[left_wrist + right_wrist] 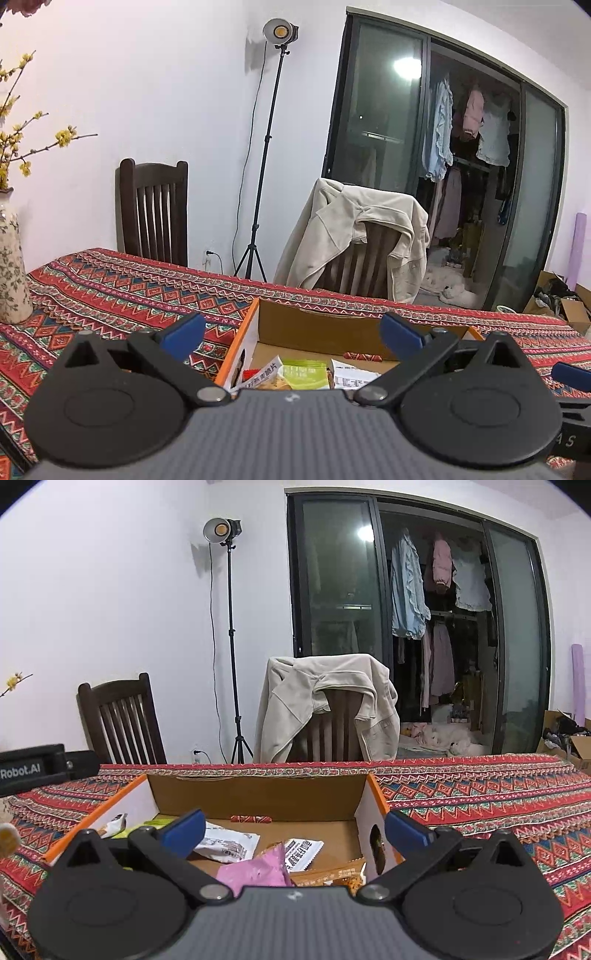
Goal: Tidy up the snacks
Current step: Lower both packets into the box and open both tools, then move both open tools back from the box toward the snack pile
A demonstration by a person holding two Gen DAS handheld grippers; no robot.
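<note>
Corrugated cardboard box (258, 797) with crinkly snack packets (229, 843) on woven patterned tablecloth (480, 805), left gripper (291, 334) and right gripper (293, 829) spread wide, empty

Matt brown corrugated cardboard for the box (258, 797), with a glossy white printed outer face and orange edging. Woven cloth, patterned and rough-looking, on the tablecloth (480, 805). Shiny plastic film on the pink packet (255, 871), the green packet (304, 373) and the white printed packet (229, 843). Dark varnished wood on the chair (155, 206). Soft matt cream fabric on the jacket (295, 701). Matt black plastic on the left gripper (291, 334) and right gripper (295, 829), smooth blue pads (184, 830).
</note>
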